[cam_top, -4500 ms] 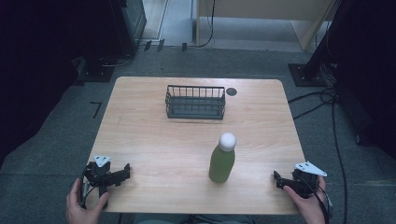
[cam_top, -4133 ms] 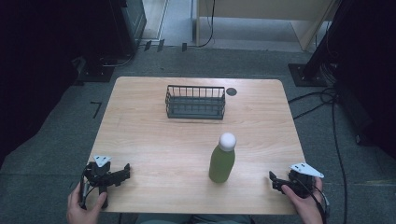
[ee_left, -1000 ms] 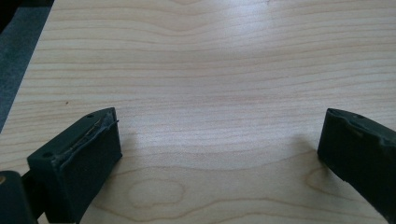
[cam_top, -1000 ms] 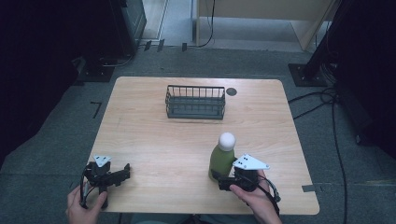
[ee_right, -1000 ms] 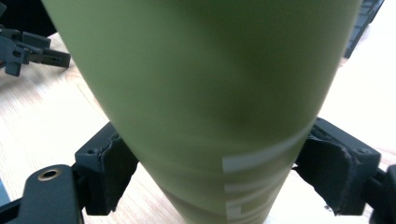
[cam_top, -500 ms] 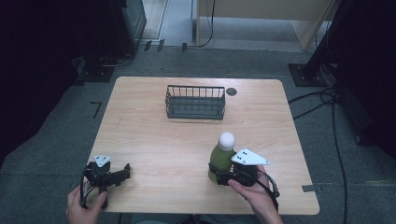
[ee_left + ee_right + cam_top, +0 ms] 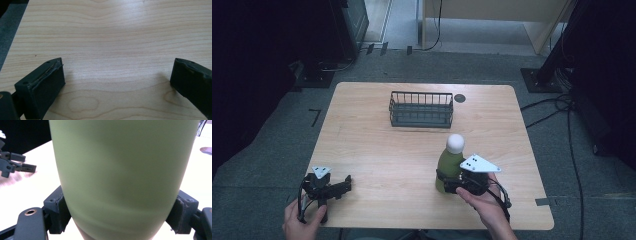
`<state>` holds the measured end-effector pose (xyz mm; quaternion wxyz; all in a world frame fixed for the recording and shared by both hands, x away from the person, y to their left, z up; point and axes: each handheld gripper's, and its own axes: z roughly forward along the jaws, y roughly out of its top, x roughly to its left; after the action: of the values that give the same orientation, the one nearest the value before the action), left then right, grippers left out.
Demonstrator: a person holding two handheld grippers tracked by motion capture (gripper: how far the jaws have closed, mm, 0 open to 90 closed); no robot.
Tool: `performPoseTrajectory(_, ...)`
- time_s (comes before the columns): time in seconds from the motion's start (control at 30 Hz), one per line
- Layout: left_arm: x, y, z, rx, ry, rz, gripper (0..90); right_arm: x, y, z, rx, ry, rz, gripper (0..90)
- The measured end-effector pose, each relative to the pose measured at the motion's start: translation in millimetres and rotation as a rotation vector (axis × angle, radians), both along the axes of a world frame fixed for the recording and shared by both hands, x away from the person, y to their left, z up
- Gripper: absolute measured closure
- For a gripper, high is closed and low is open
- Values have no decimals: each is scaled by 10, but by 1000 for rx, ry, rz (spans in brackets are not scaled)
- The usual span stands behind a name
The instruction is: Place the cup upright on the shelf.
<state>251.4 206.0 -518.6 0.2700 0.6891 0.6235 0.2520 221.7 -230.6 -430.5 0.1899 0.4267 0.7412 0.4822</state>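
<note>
The worktop (image 7: 377, 150) is mostly bare wood. At its far side stands a wire basket (image 7: 421, 109), and nothing shows inside it. Nearer the person, right of the middle, the green bottle (image 7: 449, 166) with its white cap stands upright on the wood, well apart from the basket.

The right hand-held gripper (image 7: 458, 184) is at the lower part of the bottle. In the right gripper view its two jaws stand on both sides of the green body (image 7: 122, 177), very close to it or touching; I cannot tell if they already press it. The left hand-held gripper (image 7: 343, 184) rests at the near left corner, its jaws wide apart with only bare wood between them.

I judge the work is at its beginning: the approach to the bottle is done, and the grasp is being made. The lifting is left, and probably the carrying to the basket, since the bottle is not yet raised.
</note>
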Motion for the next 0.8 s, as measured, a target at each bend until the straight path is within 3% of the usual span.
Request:
performPoseTrajectory(0.3, 10, -2, -2, 0, -2, 2, 0, 143, 11, 135, 1, -22, -11, 203)
performPoseTrajectory(0.8, 14, -4, 1, 0, 2, 3, 0, 514, 64, 393, 7, -59, -38, 204)
